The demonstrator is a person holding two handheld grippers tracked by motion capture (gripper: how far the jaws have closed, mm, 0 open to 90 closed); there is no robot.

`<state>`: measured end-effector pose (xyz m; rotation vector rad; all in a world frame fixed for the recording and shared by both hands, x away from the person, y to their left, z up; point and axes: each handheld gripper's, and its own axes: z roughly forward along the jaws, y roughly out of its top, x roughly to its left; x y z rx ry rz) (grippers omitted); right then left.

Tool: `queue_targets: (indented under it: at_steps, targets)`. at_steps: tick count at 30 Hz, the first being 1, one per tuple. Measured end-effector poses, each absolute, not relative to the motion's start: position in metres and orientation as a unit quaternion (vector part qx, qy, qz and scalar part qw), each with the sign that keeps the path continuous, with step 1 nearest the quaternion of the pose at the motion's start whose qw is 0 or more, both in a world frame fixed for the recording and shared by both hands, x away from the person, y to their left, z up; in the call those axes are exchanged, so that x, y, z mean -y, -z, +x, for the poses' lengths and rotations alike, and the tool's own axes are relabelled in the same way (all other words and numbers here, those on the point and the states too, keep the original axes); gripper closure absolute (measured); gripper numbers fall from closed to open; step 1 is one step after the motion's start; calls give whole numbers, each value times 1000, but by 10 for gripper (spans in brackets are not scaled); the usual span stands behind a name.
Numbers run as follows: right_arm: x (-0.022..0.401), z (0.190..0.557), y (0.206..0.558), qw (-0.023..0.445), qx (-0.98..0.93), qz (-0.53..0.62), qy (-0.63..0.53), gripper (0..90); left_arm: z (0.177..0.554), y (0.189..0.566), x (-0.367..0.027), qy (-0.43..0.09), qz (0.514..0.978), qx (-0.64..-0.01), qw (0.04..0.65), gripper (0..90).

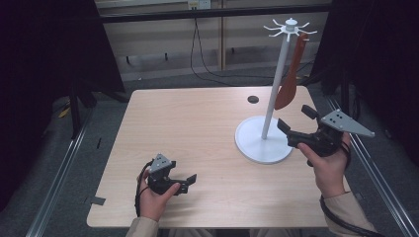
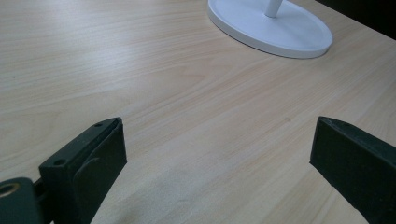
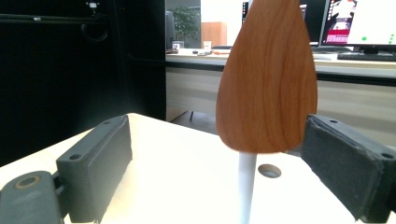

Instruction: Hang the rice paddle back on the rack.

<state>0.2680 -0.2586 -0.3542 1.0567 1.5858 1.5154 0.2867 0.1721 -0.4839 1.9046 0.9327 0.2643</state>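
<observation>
A white stand [image 1: 274, 84] with a round base [image 1: 262, 143] and hooks at its top [image 1: 290, 25] rises from the right half of the table. From one hook hangs a brown wooden spatula [image 1: 290, 74], blade down [image 3: 267, 79]. My right gripper [image 1: 295, 122] is held open just right of the base, jaws aimed at the blade, which hangs ahead of them, apart from both pads. My left gripper [image 1: 190, 181] rests open near the table's front edge, with bare wood between its fingers [image 2: 93, 168]. The stand's base [image 2: 275, 29] lies ahead of it.
The light wooden table [image 1: 188, 128] has a round cable hole [image 1: 253, 99] at its back edge. Black curtains and metal floor rails flank the table. A cable runs down the wall behind. Desks with monitors [image 3: 364, 23] stand beyond the table.
</observation>
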Motion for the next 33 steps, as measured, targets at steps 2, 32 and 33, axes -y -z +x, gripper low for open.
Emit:
queue_targets:
  at_steps: [2,32,33]
  targets:
    - [259,267,356,346,-611,409,-583,85,287,484,-172,-108,781,-383,481,36]
    - [255,242,415,313,-640,411,-568,82,286,484,-173,-111,784,-381,477,37]
    - [254,241,418,311,-640,412,-569,82,286,484,-173,-110,784,-380,478,37]
